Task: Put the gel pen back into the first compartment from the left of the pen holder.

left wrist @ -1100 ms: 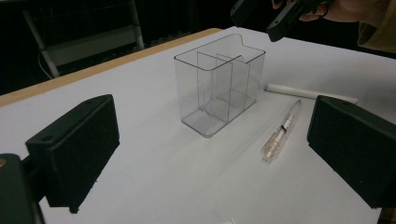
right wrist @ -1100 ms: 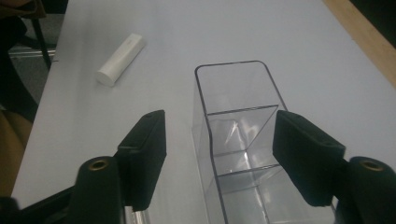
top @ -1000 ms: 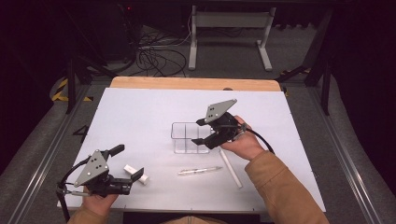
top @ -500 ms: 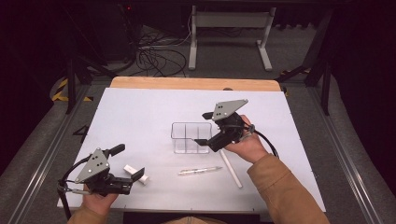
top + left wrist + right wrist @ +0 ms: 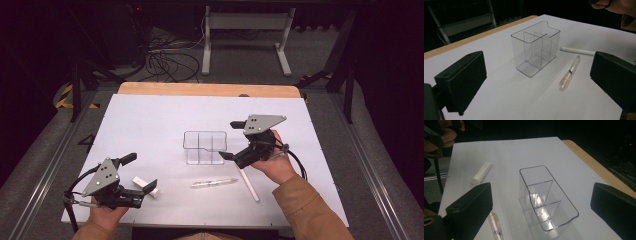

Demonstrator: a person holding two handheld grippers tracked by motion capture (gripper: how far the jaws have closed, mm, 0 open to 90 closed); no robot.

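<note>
Though no jaws hold anything yet, the high view sets out the choice: the clear organizer (image 5: 205, 147) stands upright in the middle of the tabletop (image 5: 150, 120), the right gripper (image 5: 230, 141) sits just beside its right end with jaws spread and empty, having just been opening with nothing between them, and the left gripper (image 5: 142, 175) rests well apart at the near left corner, jaws likewise spread on nothing. Between them, near the person, lie a clear pen (image 5: 214, 183), its long axis running left to right, a white stick (image 5: 249, 184) running away from the right hand (image 5: 272, 165) toward the near edge, and a short white eraser (image 5: 145, 184) just beside the left jaws. From the left gripper view, the organizer (image 5: 535, 47) stands ahead and centred between the two black pads, the pen (image 5: 569, 73) lies to its right with its tip pointing away, and the stick (image 5: 577, 51) lies crosswise beyond it. From the right gripper view, the organizer (image 5: 547, 197) is close below and between the wide pads, its long side running away and slightly leftward, its three compartments empty; the eraser (image 5: 481, 173) lies farther off to the left, and the pen (image 5: 495, 226) shows beside the left pad. My judgement is that the right hand is nearer the pen and stick, so the coming pick turns on swinging back toward the person from the organizer.
</note>
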